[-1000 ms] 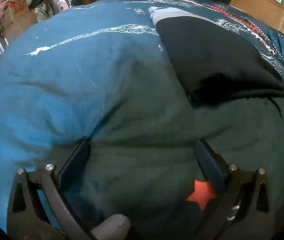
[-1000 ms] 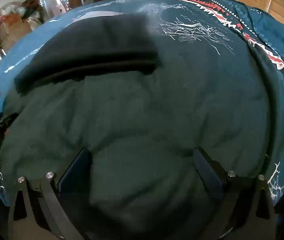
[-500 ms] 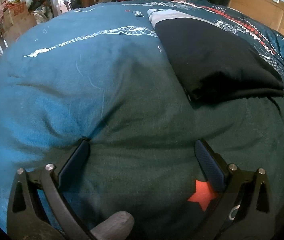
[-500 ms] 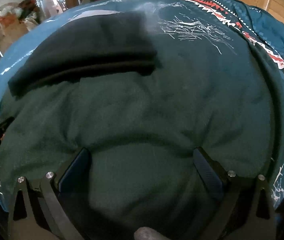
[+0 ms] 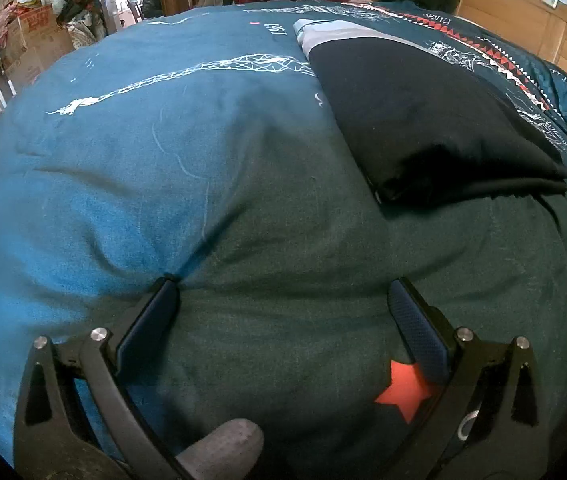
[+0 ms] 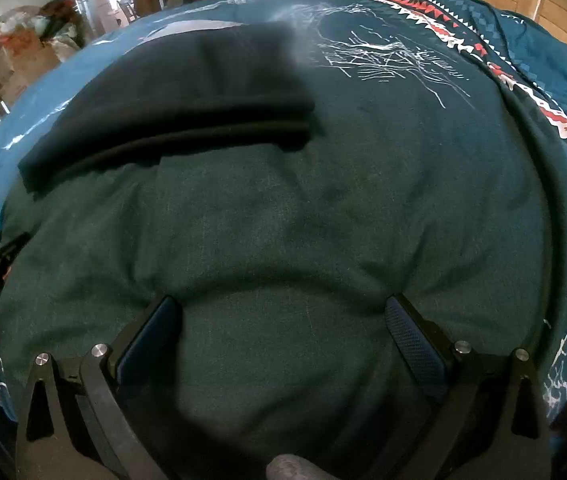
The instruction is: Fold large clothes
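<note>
Dark green garment [image 5: 291, 280]: spread on bed [image 5: 83, 160], near folded black garment [image 5: 435, 128]. Left gripper [image 5: 283, 308], right gripper [image 6: 283, 320]: fingers spread, pressing cloth. Advice: pinch matching edges evenly, fold flat.

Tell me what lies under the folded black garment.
The folded black garment rests on the blue patterned bedcover, its near edge beside the dark green garment. Whatever lies directly beneath it is covered.

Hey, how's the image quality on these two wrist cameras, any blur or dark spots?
Left wrist view: evenly lit and mostly sharp, fisheye bulging the blue bedspread. Right wrist view: dimmer, a hazy smear over the far corner of the folded black garment; the dark green garment looks murky between the fingers.
</note>
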`<action>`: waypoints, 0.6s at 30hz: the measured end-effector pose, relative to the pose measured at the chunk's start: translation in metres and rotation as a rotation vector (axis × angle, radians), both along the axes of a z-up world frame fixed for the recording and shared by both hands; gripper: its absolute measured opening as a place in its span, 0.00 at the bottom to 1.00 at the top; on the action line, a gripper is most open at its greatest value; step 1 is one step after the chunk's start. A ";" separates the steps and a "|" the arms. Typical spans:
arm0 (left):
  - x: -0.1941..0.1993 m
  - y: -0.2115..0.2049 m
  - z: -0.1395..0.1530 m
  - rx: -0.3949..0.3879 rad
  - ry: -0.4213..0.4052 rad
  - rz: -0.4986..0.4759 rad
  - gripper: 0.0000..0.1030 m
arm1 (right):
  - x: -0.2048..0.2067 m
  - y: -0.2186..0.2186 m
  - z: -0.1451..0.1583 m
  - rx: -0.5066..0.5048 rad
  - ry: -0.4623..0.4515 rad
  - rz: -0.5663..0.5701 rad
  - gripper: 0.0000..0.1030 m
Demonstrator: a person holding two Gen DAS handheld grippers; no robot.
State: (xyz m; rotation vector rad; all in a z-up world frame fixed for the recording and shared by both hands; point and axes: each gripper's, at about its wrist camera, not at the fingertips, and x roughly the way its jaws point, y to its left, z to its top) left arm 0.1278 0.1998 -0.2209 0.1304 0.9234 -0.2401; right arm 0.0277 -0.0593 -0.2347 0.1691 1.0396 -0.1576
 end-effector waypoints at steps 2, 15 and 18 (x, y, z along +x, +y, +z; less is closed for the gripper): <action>0.001 -0.001 0.001 -0.001 0.004 0.001 1.00 | 0.001 -0.001 0.000 0.000 -0.003 -0.004 1.00; -0.063 -0.010 0.174 -0.054 -0.386 0.001 1.00 | -0.032 0.015 0.171 -0.106 -0.296 -0.002 1.00; -0.076 -0.013 0.208 -0.118 -0.430 -0.001 1.00 | -0.039 0.023 0.218 -0.096 -0.386 0.003 1.00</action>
